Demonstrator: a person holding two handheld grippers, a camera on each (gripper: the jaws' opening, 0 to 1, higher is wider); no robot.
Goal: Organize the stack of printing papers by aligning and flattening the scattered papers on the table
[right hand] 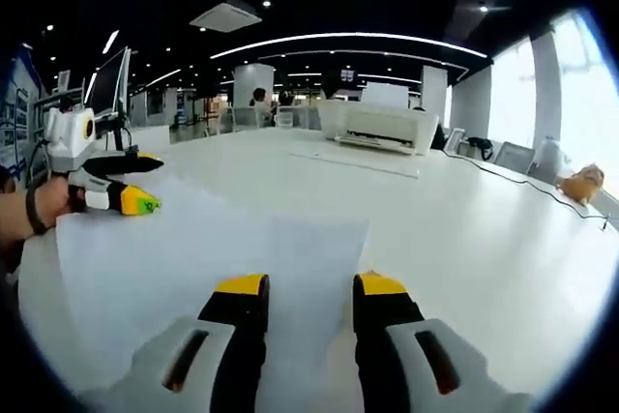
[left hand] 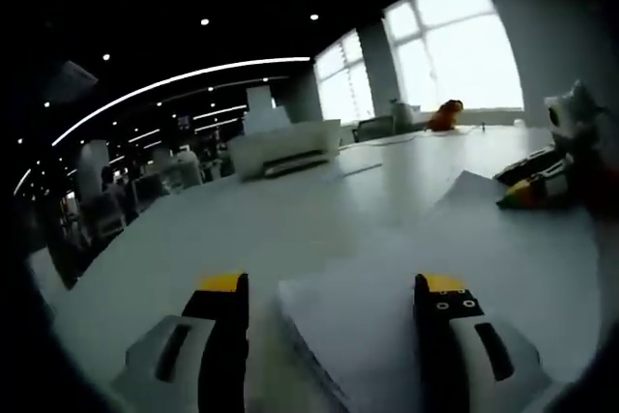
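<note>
The left gripper (left hand: 334, 282) hovers with its jaws spread wide, straddling the near corner of the paper stack (left hand: 387, 326) on the white table (left hand: 242, 229). The right gripper (right hand: 309, 287) is also parted, poised over the stack's (right hand: 213, 249) opposite edge, pinching nothing. Across the sheets, each gripper appears in the other's view. Farther back sit a white printer (right hand: 382, 128) and an orange toy (left hand: 447, 115) near the windows.
</note>
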